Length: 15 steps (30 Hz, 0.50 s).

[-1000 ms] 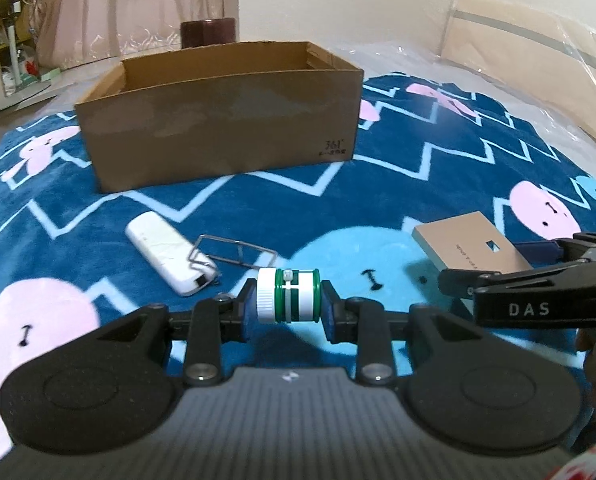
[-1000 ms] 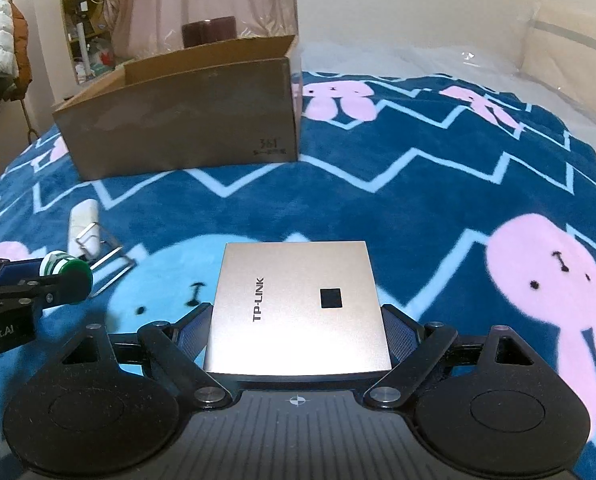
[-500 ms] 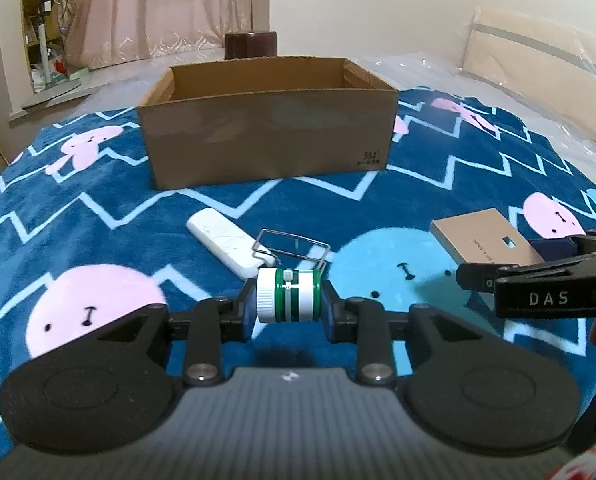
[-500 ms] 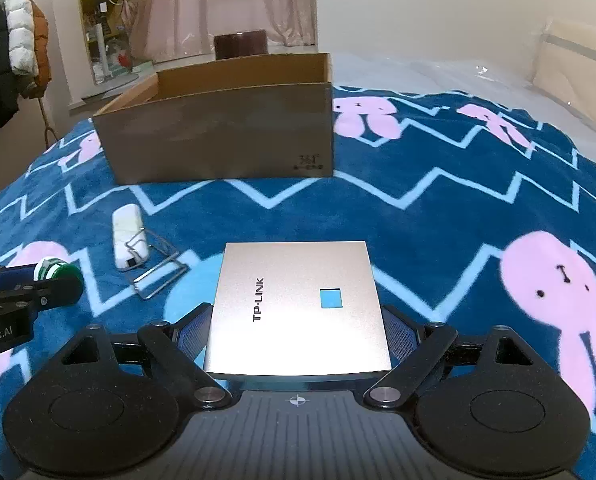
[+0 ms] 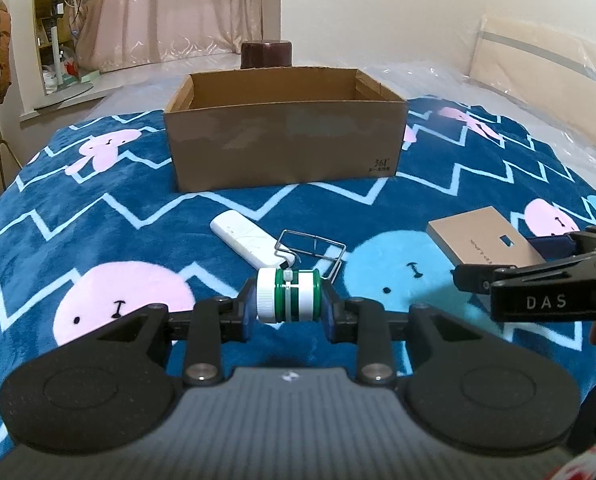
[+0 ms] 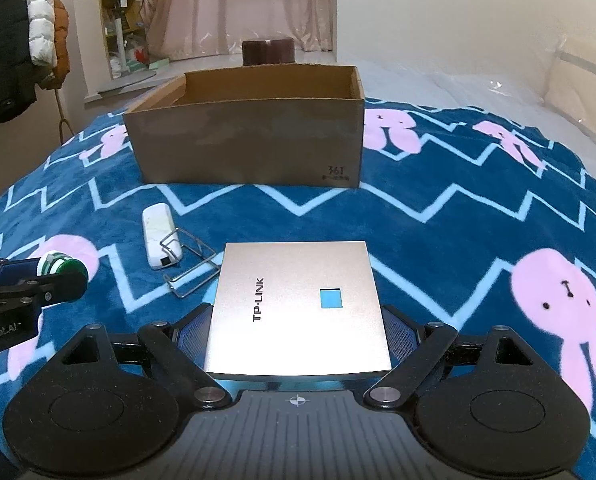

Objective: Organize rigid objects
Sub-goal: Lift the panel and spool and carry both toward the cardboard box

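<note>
The box [image 5: 283,148] sits on the blanket [image 5: 97,216]. In front of it lie a stick [image 5: 249,241] and a wire clip [image 5: 312,245], touching.

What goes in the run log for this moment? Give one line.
left gripper: shut on green-and-white plastic bottle | right gripper: shut on flat beige TP-LINK box | open cardboard box: ahead

Both grippers are black with round textured pads and silver screws. The right gripper [image 5: 538,280] bears white "DAS" lettering; the left gripper [image 6: 25,284] reads "Robot.AI".
</note>
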Available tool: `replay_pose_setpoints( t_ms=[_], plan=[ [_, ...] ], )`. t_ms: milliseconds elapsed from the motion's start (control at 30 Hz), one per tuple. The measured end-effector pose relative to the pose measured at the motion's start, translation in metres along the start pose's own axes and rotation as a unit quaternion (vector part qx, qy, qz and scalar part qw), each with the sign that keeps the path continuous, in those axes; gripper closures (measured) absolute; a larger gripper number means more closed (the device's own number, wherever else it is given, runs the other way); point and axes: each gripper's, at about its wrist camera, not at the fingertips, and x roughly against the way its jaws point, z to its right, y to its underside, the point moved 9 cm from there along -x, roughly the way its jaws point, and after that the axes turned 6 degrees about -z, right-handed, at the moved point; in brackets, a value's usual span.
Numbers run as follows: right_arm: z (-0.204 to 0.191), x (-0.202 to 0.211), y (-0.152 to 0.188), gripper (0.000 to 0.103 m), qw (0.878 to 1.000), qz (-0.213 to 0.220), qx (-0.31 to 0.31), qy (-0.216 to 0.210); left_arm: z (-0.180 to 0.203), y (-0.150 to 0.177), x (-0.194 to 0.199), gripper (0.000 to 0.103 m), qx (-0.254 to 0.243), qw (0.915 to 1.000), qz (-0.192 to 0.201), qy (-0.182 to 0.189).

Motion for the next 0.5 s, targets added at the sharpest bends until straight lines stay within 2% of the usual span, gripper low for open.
replay_pose_setpoints(
  t_ms=[500],
  plan=[
    [-0.0071,-0.0011,-0.0019,0.018,1.000,-0.002,0.006,-0.004,-0.0083,0.0003,0.0016,0.076,0.011,0.9999,0.000,0.002]
  ],
)
